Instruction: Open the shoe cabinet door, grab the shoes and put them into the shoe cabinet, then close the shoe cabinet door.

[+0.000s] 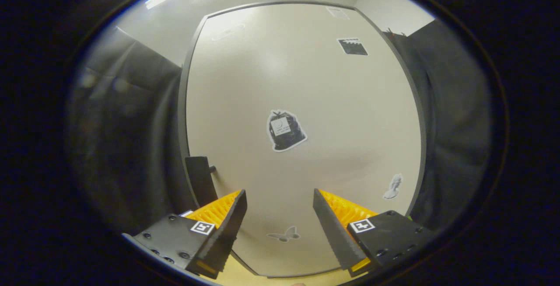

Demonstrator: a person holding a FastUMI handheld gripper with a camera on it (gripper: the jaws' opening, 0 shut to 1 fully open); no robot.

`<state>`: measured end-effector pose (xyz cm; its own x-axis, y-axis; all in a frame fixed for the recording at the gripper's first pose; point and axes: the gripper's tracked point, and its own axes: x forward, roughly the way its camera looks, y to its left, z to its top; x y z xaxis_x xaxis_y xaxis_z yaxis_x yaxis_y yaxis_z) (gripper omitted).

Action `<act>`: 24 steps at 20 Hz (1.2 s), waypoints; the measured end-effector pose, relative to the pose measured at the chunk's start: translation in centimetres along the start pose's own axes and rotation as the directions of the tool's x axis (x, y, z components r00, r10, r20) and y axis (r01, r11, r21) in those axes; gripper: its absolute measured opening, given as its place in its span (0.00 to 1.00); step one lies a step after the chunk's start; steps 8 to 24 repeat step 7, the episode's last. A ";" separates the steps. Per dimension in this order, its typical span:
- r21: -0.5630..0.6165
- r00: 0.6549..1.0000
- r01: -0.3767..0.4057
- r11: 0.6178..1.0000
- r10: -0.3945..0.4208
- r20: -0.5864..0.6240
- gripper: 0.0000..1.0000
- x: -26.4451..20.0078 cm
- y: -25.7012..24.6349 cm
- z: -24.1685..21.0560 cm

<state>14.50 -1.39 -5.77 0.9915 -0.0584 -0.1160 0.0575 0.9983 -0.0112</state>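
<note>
Pale cabinet door (306,85) looks shut, its dark handle (200,180) at the left edge; the gripper (280,216) hovers spread, empty. Either nothing's begun or everything's finished.

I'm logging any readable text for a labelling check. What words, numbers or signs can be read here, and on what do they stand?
None can be read.
Black bag sticker on the cabinet door: its white tag has lines too small to read.
Dark sticker higher on the door: blurred.
Pale sticker near the door's top: blurred.
Square markers on the gripper: patterns, no words. Its jaws stand open before the door.
</note>
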 end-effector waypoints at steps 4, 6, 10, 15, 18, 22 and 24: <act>-0.007 0.999 -0.040 0.999 0.040 0.010 0.96 -2.7 -1.5 1.0; -0.019 0.997 -0.072 0.997 0.072 0.026 0.96 -4.4 -2.5 2.1; -0.029 0.995 -0.086 0.996 0.087 0.039 0.96 -5.4 -3.3 2.8; -0.029 0.995 -0.086 0.996 0.087 0.039 0.96 -5.4 -3.3 2.8; -0.029 0.995 -0.086 0.996 0.087 0.039 0.96 -5.4 -3.3 2.8; -0.029 0.995 -0.086 0.996 0.087 0.039 0.96 -5.4 -3.3 2.8; -0.029 0.995 -0.086 0.996 0.087 0.039 0.96 -5.4 -3.3 2.8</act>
